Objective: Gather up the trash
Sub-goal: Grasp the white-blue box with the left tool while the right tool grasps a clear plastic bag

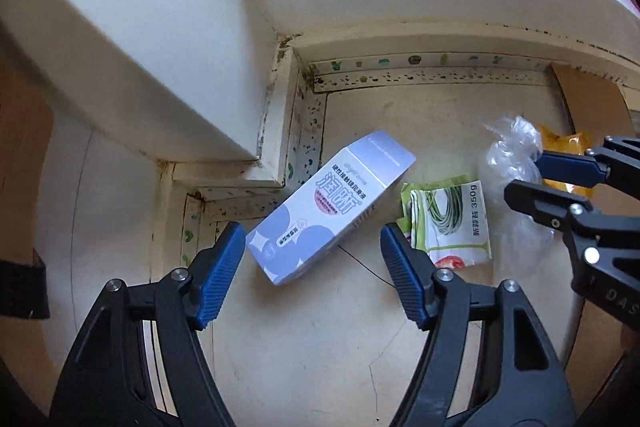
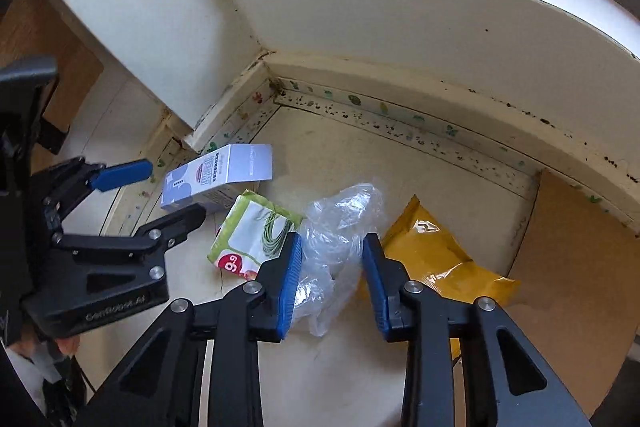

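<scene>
clear bag (image 2: 336,227) between right fingers (image 2: 290,281)

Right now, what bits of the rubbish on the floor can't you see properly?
- Yellow packet: in the right wrist view, the right tongs cover its lower edge; in the left wrist view only a sliver shows behind them.
- Clear plastic bag: whether the tongs' pads squeeze it cannot be told.
- Green snack packet: the left tongs hide one corner.
- Purple box: small print too tiny to read.
</scene>
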A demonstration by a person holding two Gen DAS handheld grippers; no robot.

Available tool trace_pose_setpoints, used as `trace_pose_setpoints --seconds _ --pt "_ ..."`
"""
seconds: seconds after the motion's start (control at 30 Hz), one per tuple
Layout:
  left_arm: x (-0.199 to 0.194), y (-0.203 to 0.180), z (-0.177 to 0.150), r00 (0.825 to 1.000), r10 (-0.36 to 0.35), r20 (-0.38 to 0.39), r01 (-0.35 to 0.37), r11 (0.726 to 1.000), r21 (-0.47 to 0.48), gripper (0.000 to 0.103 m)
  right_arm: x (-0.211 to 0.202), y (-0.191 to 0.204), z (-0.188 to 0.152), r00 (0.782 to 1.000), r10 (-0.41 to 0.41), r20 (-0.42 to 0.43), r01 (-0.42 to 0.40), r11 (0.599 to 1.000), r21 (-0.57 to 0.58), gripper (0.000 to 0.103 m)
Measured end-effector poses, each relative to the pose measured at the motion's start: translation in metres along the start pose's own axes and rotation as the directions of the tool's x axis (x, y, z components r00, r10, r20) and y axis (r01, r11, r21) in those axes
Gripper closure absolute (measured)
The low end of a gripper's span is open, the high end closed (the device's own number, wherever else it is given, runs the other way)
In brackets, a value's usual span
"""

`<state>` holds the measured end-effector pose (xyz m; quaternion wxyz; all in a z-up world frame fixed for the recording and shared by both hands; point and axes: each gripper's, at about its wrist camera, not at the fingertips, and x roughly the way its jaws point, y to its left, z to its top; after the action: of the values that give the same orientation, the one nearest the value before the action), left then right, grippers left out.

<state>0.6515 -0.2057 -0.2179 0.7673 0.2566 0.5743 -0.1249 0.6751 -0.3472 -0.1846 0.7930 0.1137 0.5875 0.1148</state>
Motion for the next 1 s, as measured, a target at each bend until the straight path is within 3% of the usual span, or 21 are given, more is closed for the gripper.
trace_pose_setpoints --seconds 0.13,0.3,0.37,0.43,0.57,0.67,1.0 --pt "0.022 0.0 0.006 0.999 0.017 -0.036 -0.016 0.999 0.039 0.035 -0.002 0.001 -0.007 1.0 0.025 -0.001 -0.025 1.0 -0.013 0.073" --pt "0.043 -0.003 0.006 0.998 -0.015 -0.061 0.019 0.998 0.064 0.035 -0.011 0.009 -0.02 0.999 0.04 0.026 -0.039 0.999 -0.033 0.073" --pt "0.046 -0.002 0.005 0.997 -0.056 -0.059 0.059 0.996 0.059 0.049 -0.011 0.01 -0.021 0.998 0.052 0.028 -0.051 0.998 -0.037 0.073" --pt "0.047 -0.004 0.002 0.994 -0.088 -0.063 0.091 0.994 0.054 0.055 -0.016 0.013 -0.028 0.998 0.056 0.033 -0.055 0.998 -0.044 0.073" --pt "0.044 -0.013 -0.012 0.993 -0.107 -0.048 0.11 0.992 0.064 0.063 -0.021 0.015 -0.036 0.996 0.053 0.07 -0.049 0.997 -0.052 0.074" --pt "0.041 -0.012 -0.023 0.99 -0.134 -0.05 0.136 0.991 0.022 0.072 -0.028 0.016 -0.045 0.996 0.059 0.068 -0.055 0.997 -0.056 0.076" --pt "-0.002 -0.013 -0.086 0.996 -0.083 -0.03 0.081 0.994 -0.075 0.072 -0.06 0.025 -0.077 0.994 0.072 0.087 -0.069 0.997 -0.034 0.08"
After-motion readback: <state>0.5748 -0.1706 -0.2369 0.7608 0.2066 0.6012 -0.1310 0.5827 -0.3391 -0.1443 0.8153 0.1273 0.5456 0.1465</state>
